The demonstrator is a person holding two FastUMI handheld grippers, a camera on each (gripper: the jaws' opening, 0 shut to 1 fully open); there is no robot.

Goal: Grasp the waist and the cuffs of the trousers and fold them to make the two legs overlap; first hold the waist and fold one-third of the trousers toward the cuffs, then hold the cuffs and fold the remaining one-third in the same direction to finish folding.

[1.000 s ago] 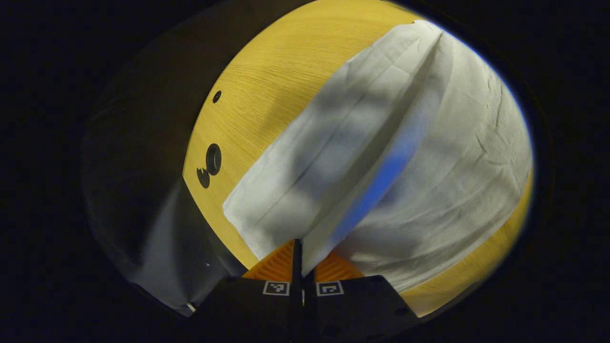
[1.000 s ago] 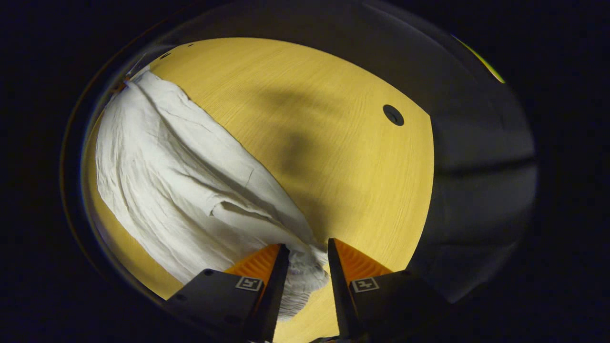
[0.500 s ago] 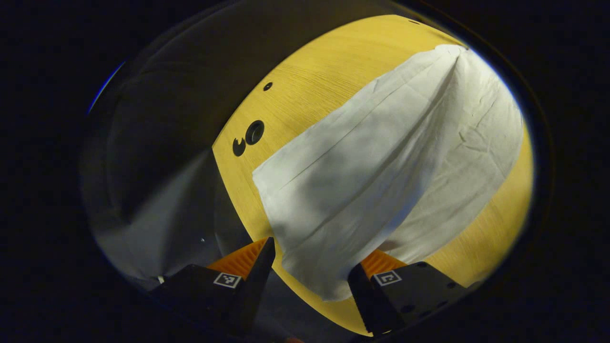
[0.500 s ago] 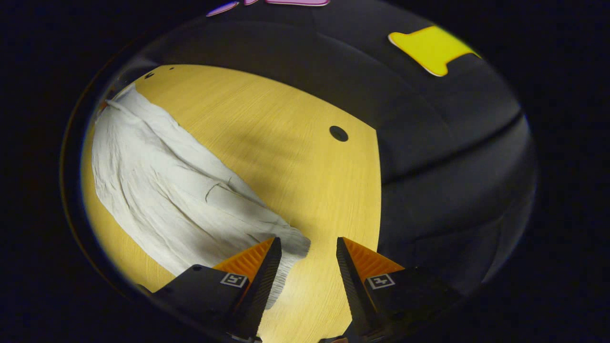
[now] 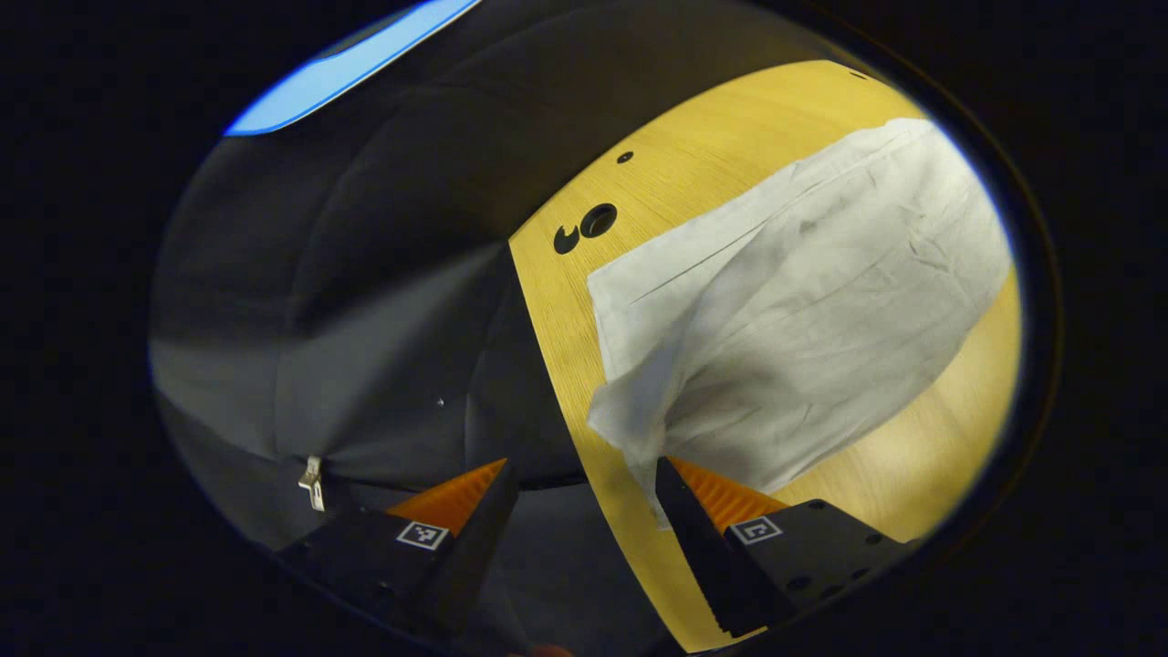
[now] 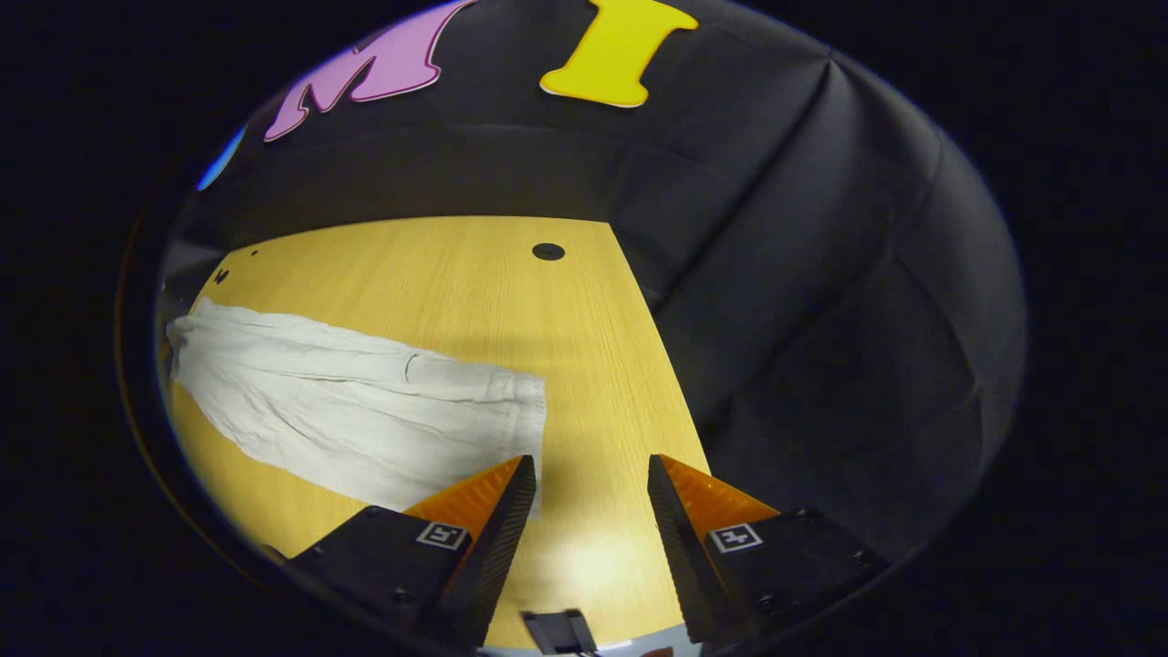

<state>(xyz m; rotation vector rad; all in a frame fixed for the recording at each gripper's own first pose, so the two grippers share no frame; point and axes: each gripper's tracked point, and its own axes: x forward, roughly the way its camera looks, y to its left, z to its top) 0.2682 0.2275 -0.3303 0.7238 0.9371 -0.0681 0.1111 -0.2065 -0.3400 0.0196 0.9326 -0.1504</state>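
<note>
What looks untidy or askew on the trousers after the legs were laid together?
The trousers lie on the table with legs overlapped, but in the left gripper view the cuff corner nearest that gripper is rumpled and turned up, not flat.

I am finding no readable text, only small square coded markers (image 6: 443, 535) on the gripper fingers.

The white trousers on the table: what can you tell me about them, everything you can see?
The trousers are white, of thin, creased woven-looking cloth, lying flat on the yellow wooden table with the legs stacked one over the other. One cuff corner is turned up slightly. Both grippers hang open nearby; neither grips the cloth.
</note>
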